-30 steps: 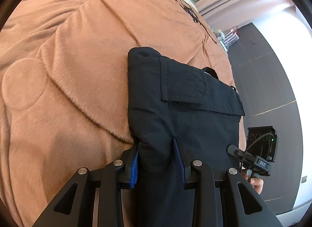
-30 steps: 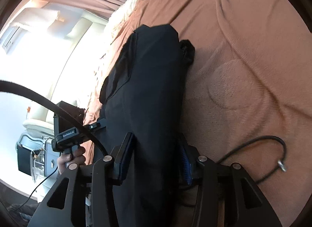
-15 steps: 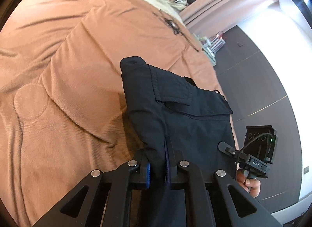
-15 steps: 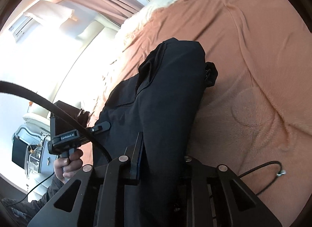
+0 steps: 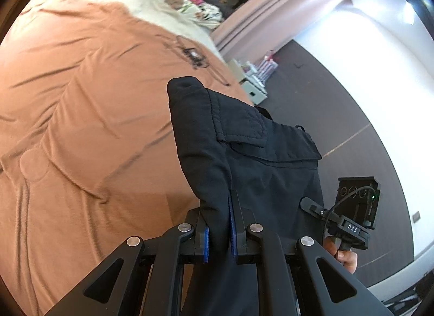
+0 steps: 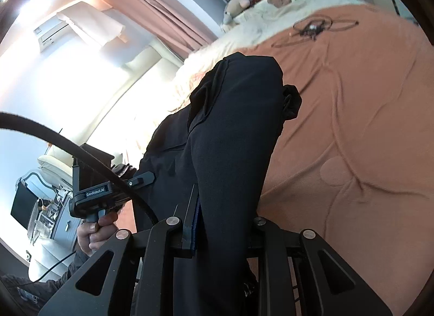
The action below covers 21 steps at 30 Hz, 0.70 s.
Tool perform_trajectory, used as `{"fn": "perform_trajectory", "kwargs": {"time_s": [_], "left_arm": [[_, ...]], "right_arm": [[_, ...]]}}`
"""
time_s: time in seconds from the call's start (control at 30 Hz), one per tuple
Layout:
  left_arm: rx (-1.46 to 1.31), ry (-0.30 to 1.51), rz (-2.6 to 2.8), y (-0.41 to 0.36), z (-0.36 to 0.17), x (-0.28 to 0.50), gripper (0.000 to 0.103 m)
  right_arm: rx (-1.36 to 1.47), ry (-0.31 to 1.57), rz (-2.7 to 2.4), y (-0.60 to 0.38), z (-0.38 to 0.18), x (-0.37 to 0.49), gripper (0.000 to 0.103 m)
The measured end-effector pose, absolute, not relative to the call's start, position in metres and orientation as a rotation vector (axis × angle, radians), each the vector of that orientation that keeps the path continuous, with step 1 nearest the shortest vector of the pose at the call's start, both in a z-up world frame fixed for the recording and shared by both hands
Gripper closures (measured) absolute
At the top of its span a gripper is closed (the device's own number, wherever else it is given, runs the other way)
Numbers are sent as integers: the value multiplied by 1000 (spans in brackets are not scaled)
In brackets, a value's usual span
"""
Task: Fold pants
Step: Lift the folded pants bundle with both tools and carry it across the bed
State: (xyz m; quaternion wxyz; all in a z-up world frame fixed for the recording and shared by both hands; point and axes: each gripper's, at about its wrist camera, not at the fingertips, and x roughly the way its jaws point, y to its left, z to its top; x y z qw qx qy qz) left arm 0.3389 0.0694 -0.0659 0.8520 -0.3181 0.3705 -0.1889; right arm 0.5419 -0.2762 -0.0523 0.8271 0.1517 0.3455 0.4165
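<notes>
Black heavy-cloth pants (image 5: 244, 158) are hanging above the near edge of the rust-orange bedspread (image 5: 81, 126), left gripper (image 5: 219, 234) and right gripper (image 6: 217, 229) each pinching an edge, folding apparently unfinished.

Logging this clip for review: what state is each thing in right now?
Pants: dark, bunched, far end on the blanket, near end gripped by both tongs.
Left tongs: shut on the pants.
Right tongs: shut on the pants.
Blanket: spread out, wrinkled.
Cable: loose on the blanket.
</notes>
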Motion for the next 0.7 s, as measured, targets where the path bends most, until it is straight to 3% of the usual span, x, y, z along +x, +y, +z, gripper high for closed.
{"fn": "perform_trajectory", "kwargs": {"time_s": [0.7], "left_arm": [[-573,740,-574,-62,-6,357,91]], "right_arm": [[277,618,742,-380,13,439,86]]}}
